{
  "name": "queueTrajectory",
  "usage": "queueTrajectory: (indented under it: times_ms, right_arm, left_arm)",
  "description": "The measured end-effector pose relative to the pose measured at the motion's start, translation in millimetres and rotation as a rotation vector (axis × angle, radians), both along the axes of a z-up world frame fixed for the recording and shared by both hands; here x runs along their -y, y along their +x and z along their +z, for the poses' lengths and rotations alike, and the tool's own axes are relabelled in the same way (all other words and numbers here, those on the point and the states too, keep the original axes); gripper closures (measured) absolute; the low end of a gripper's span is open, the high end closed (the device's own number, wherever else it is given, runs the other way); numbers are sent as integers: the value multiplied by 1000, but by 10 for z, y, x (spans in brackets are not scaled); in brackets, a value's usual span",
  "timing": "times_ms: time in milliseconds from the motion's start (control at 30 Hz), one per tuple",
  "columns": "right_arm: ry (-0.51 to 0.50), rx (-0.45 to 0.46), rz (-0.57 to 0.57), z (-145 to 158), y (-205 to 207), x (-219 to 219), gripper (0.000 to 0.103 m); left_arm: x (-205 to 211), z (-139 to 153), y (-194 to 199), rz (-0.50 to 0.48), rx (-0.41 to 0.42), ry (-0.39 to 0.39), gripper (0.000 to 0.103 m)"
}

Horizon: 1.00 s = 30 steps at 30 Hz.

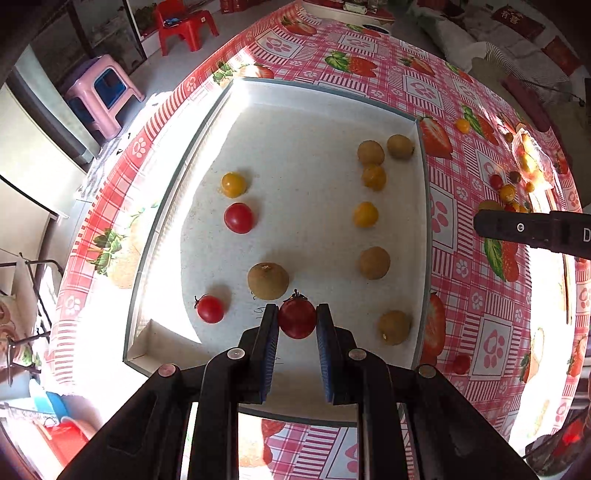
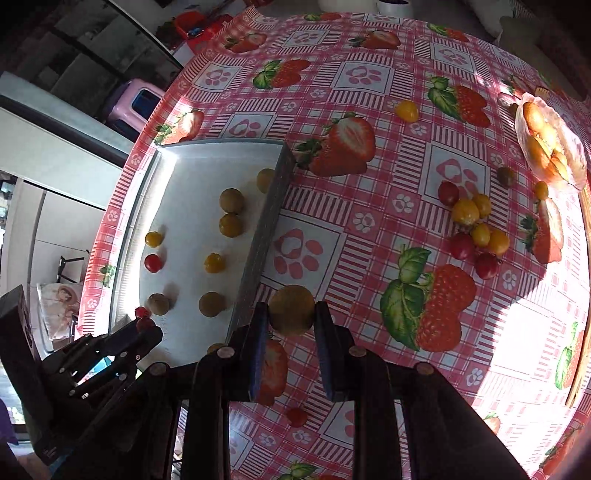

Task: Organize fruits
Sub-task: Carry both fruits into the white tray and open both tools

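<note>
My left gripper (image 1: pixel 297 319) is shut on a red cherry tomato (image 1: pixel 297 318) and holds it over the near end of the white tray (image 1: pixel 314 94). The tray holds several brown longans, yellow tomatoes and red tomatoes, among them a longan (image 1: pixel 268 281) and a red tomato (image 1: pixel 210 308) near the left gripper. My right gripper (image 2: pixel 291 314) is shut on a brown longan (image 2: pixel 291 309) just outside the tray's right wall (image 2: pixel 264 229). The left gripper also shows in the right wrist view (image 2: pixel 142 325). A cluster of loose red and yellow tomatoes (image 2: pixel 476 229) lies on the tablecloth to the right.
A round table has a red strawberry-print cloth (image 2: pixel 369 74). A plate of fruit (image 2: pixel 550 144) stands at the far right. Single tomatoes lie loose on the cloth, a yellow one (image 2: pixel 407 110) and a red one (image 2: pixel 296 416). A pink stool (image 1: pixel 101 92) and a red chair (image 1: pixel 184 26) stand beyond the table.
</note>
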State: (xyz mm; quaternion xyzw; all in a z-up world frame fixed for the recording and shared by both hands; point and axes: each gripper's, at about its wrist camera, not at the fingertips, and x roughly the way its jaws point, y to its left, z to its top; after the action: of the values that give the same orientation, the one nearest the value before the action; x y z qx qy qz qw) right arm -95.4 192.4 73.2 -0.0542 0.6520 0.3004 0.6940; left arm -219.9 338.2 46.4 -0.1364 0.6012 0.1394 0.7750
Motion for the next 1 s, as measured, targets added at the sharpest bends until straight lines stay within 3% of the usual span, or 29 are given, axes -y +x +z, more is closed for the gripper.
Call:
queueTrajectory:
  times_ms: [367,800,833,867,900,933,1000]
  right_arm:
    - [-39,-23,159,-305,-78,-968,76]
    - [-150,23,221,-594,-66,-1366,75]
    - [-154,25,225,-598,-72,-1378,74]
    - [-154,23,227,-600,-76,-1384,73]
    - [-149,17,232,-605,-84,-1393,68]
    - [-145,11,240,-605,-93,-1418,62]
    - [-160,13,244,-597,-108,-1441,51]
  left_arm:
    - [-233,-333,-143,55,-56,0,81]
    - [-244,-394,-140,28,-48,4,80]
    - [-249,-385,-122,24,-48,0,77]
    - [-245,-385,-120,21,-49,-1,59]
    - [-238,-378,-110,28,-51,18,31]
    - [-232,-353,-117,35,-43,43,24]
    - [-231,-351,-120,27,-43,42,24]
